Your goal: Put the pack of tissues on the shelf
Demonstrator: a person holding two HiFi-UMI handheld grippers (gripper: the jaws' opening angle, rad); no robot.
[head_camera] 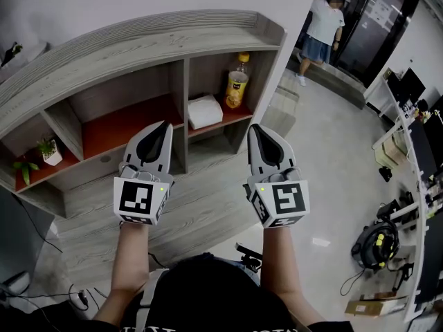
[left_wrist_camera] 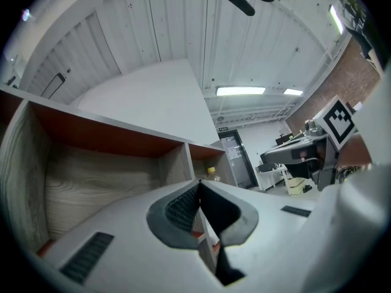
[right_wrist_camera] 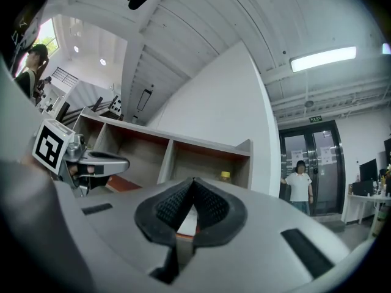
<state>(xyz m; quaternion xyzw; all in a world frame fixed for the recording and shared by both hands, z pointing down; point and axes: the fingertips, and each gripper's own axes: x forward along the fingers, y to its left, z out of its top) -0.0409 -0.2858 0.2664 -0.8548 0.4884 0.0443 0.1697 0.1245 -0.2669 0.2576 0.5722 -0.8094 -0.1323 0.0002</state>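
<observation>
Shelf (head_camera: 138, 47) of pale grey wood grain, ribbed top edge, red-orange boards flooring its compartments. Pack of tissues (head_camera: 205, 111), a white, soft-cornered block, lies flat in the right-hand compartment near the front edge, between the upright divider and a yellow-capped bottle (head_camera: 237, 81) of orange drink just beside it. Its long axis runs side to side across the compartment, with open height above it. Left gripper (head_camera: 165, 125) and right gripper (head_camera: 253, 127) are both clenched on nothing. They sit side by side, tips toward the shelf and short of its front. Smooth grey floor (head_camera: 325, 144) opens to the right.
</observation>
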